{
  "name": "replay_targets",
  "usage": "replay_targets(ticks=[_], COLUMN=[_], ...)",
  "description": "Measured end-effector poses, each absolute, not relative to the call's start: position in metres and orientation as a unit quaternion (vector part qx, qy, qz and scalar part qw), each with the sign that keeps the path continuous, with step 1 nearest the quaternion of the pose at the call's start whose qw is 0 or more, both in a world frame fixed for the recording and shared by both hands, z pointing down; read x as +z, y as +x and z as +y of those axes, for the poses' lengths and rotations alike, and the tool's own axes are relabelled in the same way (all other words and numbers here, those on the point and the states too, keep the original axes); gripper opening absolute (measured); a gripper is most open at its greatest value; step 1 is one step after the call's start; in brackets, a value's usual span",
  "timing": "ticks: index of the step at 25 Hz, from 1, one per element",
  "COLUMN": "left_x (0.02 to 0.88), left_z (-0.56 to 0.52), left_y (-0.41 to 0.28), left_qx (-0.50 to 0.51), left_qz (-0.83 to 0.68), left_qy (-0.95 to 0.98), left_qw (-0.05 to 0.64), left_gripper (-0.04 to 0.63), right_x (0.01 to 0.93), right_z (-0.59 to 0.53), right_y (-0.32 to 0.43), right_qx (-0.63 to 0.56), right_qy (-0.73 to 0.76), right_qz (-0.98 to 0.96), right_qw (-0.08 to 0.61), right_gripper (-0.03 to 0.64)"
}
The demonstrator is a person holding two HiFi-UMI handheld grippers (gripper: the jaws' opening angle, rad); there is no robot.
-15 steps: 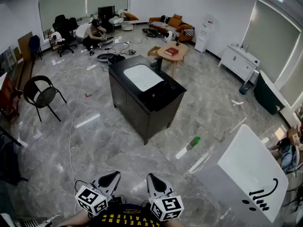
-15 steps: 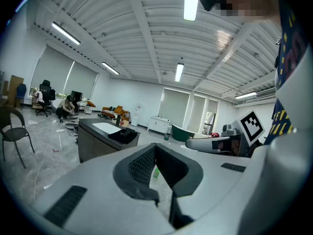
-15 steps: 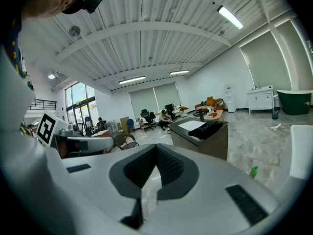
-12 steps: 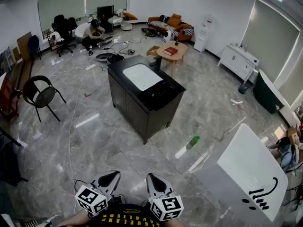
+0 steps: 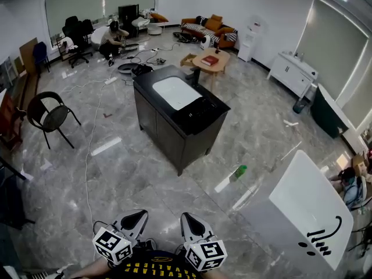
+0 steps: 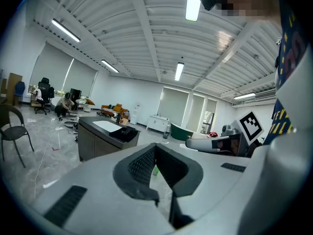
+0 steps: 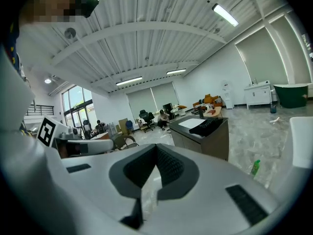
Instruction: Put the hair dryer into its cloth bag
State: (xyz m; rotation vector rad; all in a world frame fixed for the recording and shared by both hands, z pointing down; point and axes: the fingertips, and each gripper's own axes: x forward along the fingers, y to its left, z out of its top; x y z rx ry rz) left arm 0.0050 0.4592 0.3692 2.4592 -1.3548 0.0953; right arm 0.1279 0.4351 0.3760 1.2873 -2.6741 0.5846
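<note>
A dark cabinet stands in the middle of the room, some way ahead of me. On its top lie a flat white cloth and a black bundle; I cannot tell the hair dryer from the bag at this distance. My left gripper and right gripper are held side by side close to my body, far from the cabinet. Both are shut and hold nothing. The left gripper view shows the left gripper with its tips together, aimed towards the cabinet. The right gripper looks the same, with the cabinet beyond it.
A black chair stands at the left. On the floor right of the cabinet lies a green bottle. A white tabletop fills the lower right. A cable runs across the grey floor. A person crouches at the back.
</note>
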Motion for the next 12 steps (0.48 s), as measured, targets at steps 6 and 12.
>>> replay_targets(ticks=[6,12], left_x=[0.371,0.384], left_z=[0.458,0.459], left_y=[-0.032,-0.064], left_qx=[0.026,0.016], left_qz=[-0.478,-0.464], left_qy=[0.861,0.864], left_qw=[0.172,0.192], left_gripper=[0.003,0.003], right_x=[0.382,0.395], right_z=[0.432,0.44], right_y=[0.097,0.069], right_qx=[0.202,0.218], right_qy=[0.435,0.453], right_qz=[-0.875,-0.859], right_qw=[0.072,0.094], right_gripper=[0.008,0.008])
